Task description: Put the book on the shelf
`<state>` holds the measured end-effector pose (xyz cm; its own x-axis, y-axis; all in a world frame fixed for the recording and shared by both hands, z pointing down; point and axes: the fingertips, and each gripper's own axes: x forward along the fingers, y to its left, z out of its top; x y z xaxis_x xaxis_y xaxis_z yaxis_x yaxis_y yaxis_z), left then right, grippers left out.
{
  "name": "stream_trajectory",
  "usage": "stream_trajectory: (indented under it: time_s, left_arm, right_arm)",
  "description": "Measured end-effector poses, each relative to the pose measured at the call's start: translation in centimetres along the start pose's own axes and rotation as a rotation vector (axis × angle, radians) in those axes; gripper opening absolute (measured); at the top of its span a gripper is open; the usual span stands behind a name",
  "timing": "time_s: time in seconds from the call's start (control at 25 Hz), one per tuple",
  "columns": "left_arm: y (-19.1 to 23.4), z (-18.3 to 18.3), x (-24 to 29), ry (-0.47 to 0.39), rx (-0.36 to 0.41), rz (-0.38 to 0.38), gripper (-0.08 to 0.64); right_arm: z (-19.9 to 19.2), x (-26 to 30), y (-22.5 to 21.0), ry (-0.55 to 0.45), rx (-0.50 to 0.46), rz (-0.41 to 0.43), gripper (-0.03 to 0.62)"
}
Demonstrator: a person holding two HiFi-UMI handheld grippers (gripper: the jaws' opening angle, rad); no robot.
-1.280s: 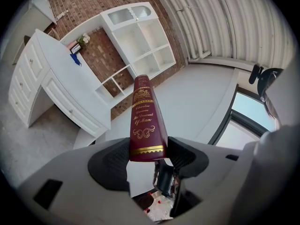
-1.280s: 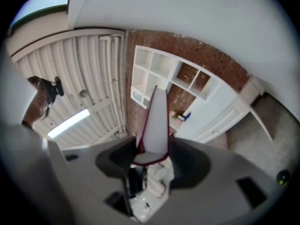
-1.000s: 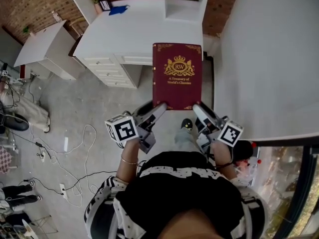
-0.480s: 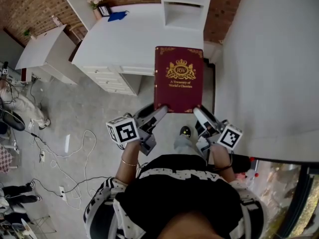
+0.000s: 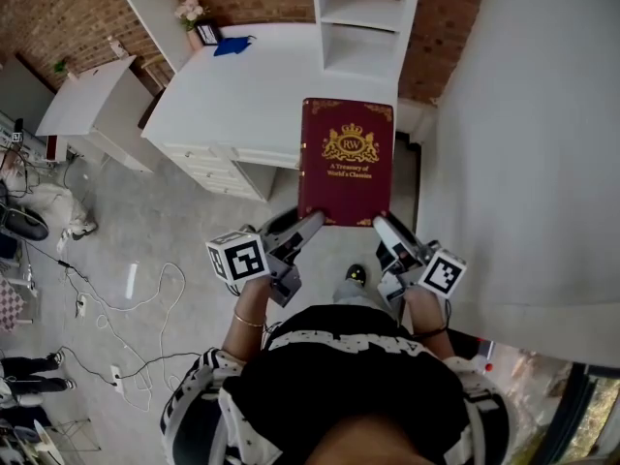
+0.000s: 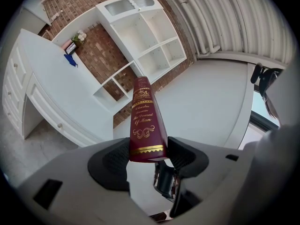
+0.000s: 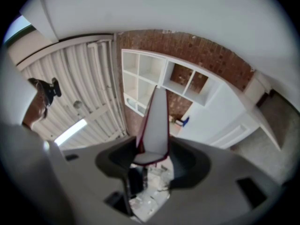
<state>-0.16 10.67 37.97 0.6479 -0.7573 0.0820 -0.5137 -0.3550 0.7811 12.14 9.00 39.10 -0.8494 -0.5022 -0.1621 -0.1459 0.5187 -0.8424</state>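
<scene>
Book [image 5: 346, 163] lies flat, its near corners pinched by left claw [image 5: 312, 223] and right claw [image 5: 380, 225].

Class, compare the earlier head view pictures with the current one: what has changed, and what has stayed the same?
The person has carried the book forward, toward the white desk and the shelf; both look nearer in the head view. Nothing was taken hold of or let go. Unchanged: the left gripper and right gripper stay shut on the book's near corners, cover up.
</scene>
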Motion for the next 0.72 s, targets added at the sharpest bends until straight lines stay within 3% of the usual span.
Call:
stream_trajectory:
  time_s: [0.72]
  left_arm:
    - [-0.51,-0.27,-0.06,-0.042,0.029,-0.005,0.275]
  right_arm:
    - [0.33,-0.12,0.06,0.005,-0.034,0.043,0.233]
